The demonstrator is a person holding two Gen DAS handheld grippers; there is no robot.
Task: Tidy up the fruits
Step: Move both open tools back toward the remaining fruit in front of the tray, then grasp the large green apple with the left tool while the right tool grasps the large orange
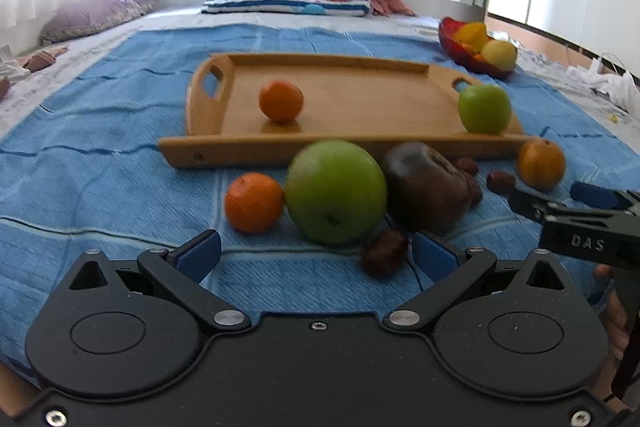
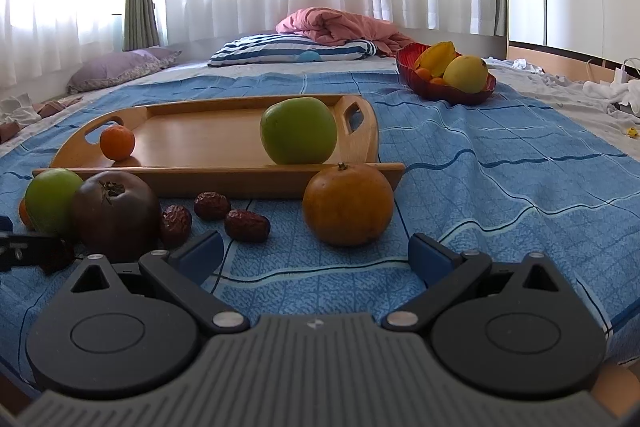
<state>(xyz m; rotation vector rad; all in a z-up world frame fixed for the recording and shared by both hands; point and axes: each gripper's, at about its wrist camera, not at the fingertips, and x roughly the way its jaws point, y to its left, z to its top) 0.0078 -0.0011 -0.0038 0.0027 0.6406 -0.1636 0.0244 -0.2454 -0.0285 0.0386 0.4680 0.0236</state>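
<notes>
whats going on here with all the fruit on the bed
A person holds two open tools over a blue bedspread, sorting fruit; neither grips anything. The wooden tray holds a tangerine and a green apple. The left tool faces another green apple; the right tool faces an orange.

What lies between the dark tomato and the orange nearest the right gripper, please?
Three dates lie on the blue blanket between the dark tomato and that orange, in the right wrist view.
</notes>
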